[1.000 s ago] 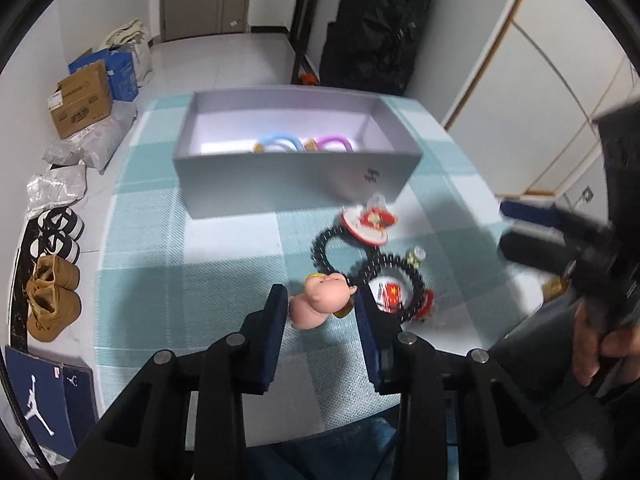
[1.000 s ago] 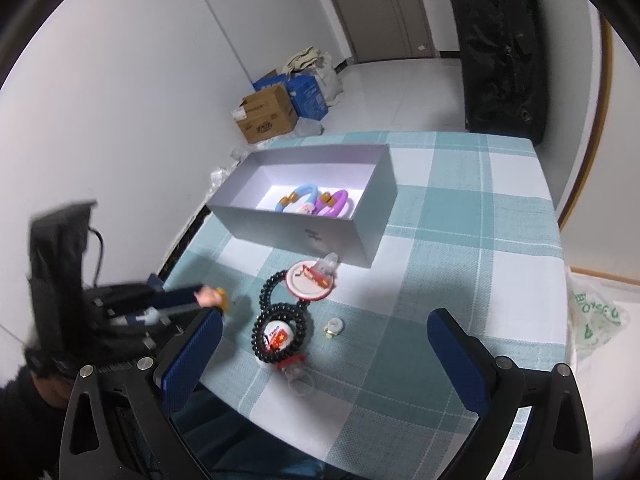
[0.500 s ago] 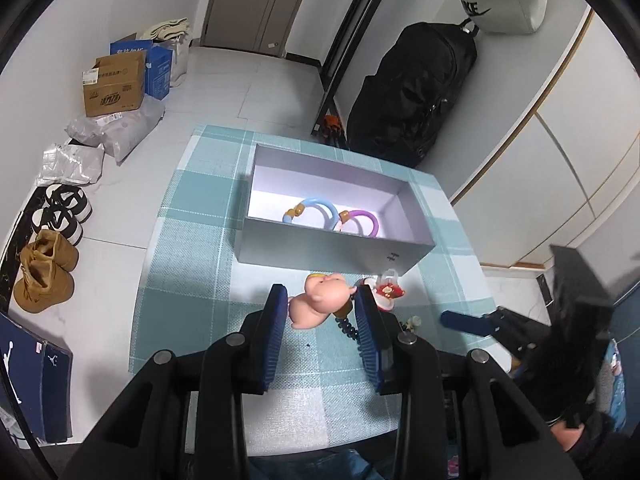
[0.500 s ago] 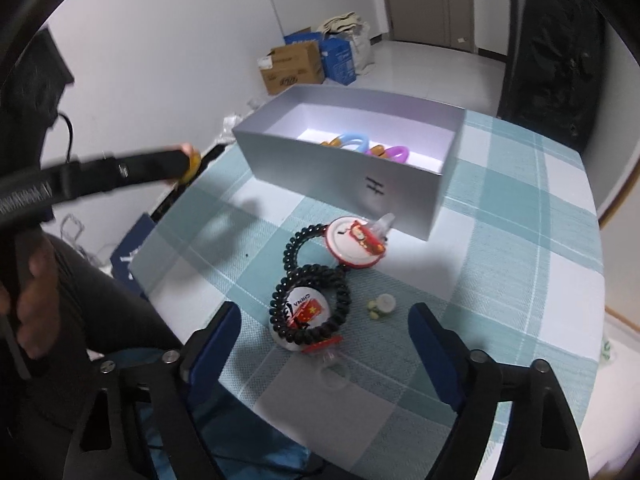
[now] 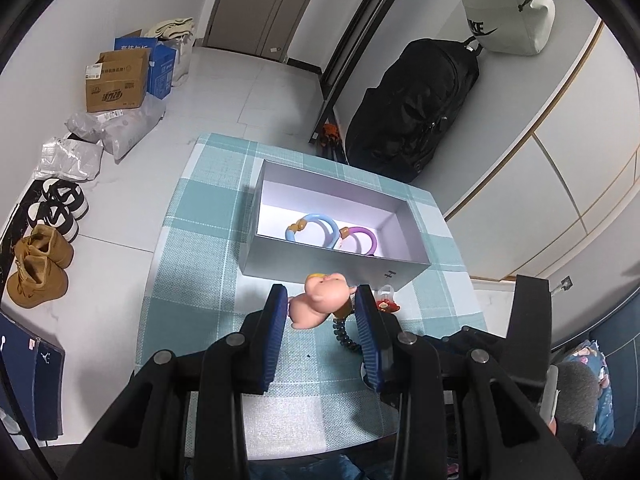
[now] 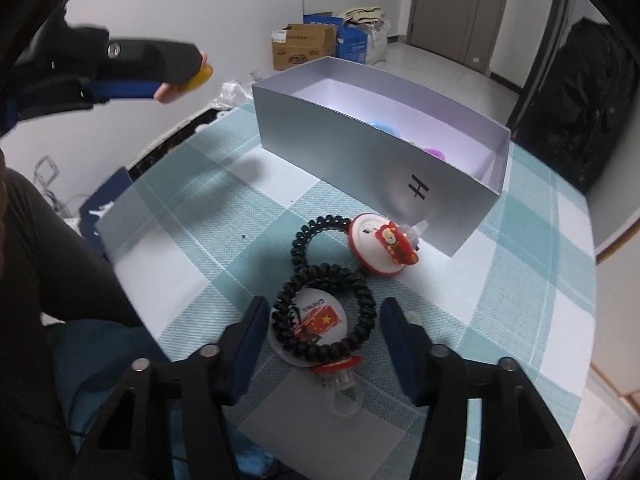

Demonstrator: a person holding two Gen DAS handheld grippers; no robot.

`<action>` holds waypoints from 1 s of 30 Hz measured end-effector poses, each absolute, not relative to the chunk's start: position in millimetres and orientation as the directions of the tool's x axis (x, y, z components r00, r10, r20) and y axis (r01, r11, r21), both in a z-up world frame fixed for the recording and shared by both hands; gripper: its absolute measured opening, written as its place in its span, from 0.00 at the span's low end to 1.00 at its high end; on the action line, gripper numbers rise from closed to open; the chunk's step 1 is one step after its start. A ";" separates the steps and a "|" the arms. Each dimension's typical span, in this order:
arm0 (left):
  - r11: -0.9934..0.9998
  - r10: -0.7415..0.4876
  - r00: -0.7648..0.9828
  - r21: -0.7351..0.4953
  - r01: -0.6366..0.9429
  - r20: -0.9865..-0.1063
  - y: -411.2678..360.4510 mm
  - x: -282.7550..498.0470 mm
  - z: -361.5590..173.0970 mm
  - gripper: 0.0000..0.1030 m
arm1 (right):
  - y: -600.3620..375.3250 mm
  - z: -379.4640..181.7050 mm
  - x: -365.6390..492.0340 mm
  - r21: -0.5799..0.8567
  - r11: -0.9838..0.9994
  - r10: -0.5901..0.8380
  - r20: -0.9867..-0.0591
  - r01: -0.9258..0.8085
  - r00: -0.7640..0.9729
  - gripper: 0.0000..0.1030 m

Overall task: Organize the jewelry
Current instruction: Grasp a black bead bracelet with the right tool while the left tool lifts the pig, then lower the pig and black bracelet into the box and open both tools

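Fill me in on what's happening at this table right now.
A person is sorting jewelry into the grey box with a hand-held gripper in each hand. The left hand-held gripper is shut on a pink pig charm, held in the air short of the box, which already holds a blue bracelet and a purple bracelet. The right hand-held gripper is open, straddling a black coil bracelet on the checked tablecloth.

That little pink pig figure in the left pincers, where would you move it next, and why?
Probably forward and over the grey box, then open to drop it. The left gripper is shut on the pink pig charm, held above the checked tablecloth just short of the box's near wall. The blue ring and purple ring already lie inside, so the pig likely belongs there too.
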State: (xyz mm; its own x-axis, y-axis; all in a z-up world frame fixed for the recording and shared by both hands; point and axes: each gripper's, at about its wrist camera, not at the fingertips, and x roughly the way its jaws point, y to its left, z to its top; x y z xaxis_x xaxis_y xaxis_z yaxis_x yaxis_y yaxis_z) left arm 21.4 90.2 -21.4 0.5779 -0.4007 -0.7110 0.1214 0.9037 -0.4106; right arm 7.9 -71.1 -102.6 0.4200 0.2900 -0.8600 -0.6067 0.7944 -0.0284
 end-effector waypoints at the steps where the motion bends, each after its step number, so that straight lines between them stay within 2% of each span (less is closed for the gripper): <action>1: 0.903 -0.403 0.578 -0.413 0.122 -0.710 90.3 21.1 -20.9 0.28 | -70.3 -102.9 9.3 -0.036 0.792 0.287 -0.860 -0.610 0.422 0.51; 8: 0.899 -0.409 0.575 -0.419 0.123 -0.709 89.4 21.8 -20.4 0.28 | -68.7 -101.3 6.6 -0.026 0.785 0.300 -0.858 -0.619 0.416 0.45; 17: 0.896 -0.411 0.576 -0.430 0.113 -0.706 90.1 22.1 -20.6 0.28 | -83.5 -85.0 13.9 0.076 0.809 0.374 -0.832 -0.583 0.410 0.44; 30: 0.898 -0.401 0.597 -0.427 0.106 -0.695 85.2 37.5 -14.2 0.28 | -103.1 -42.2 22.7 0.231 0.807 0.514 -0.727 -0.543 0.455 0.44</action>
